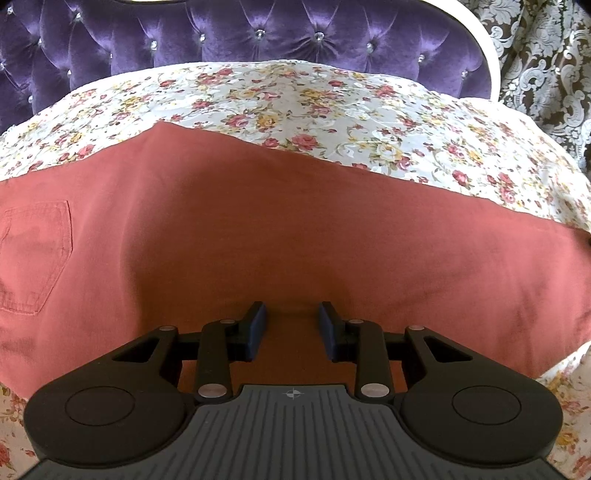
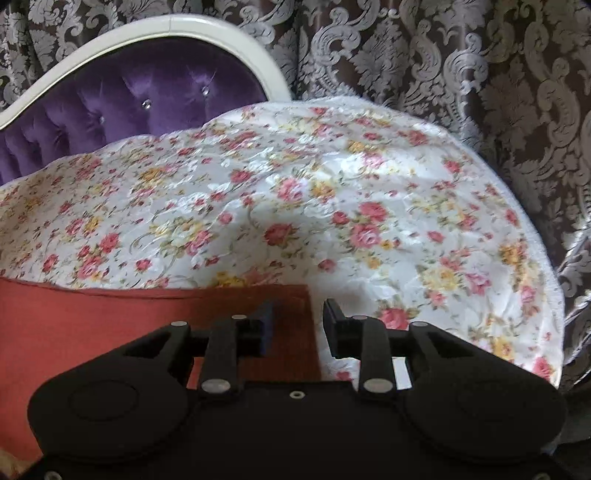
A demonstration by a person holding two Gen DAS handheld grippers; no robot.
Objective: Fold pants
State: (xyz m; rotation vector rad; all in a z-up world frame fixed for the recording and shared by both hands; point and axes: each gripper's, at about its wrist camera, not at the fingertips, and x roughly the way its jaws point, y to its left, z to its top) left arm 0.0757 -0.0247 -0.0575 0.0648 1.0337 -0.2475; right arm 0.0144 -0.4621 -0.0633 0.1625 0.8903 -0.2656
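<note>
A bed fills both views, covered by a floral bedspread point(image 1: 332, 107) of red and yellow roses on white, backed by a tufted purple headboard point(image 1: 221, 33) with a white frame and, beyond it, a brown curtain point(image 2: 443, 74) with a silver damask pattern.

The left gripper point(image 1: 293, 325) hangs just over the pants point(image 1: 258, 229), its jaws a narrow gap apart with only flat cloth showing between the blue pads; nothing is pinched. Outward from it, the pants spread as a wide, smooth, rust-red sheet of fabric across the near part of the bedspread, their far edge running at a slant toward the headboard. A stitched back pocket point(image 1: 35, 254) lies flat at the left of the fabric, with some darker blotches on it.

The right gripper point(image 2: 297, 325) stands partly open over the right-hand end of the pants, where the cloth ends in a straight hemmed edge. Its left finger is over the red fabric, its right finger over the bedspread, and the edge lies between them, unclamped. That view is somewhat blurred.
</note>
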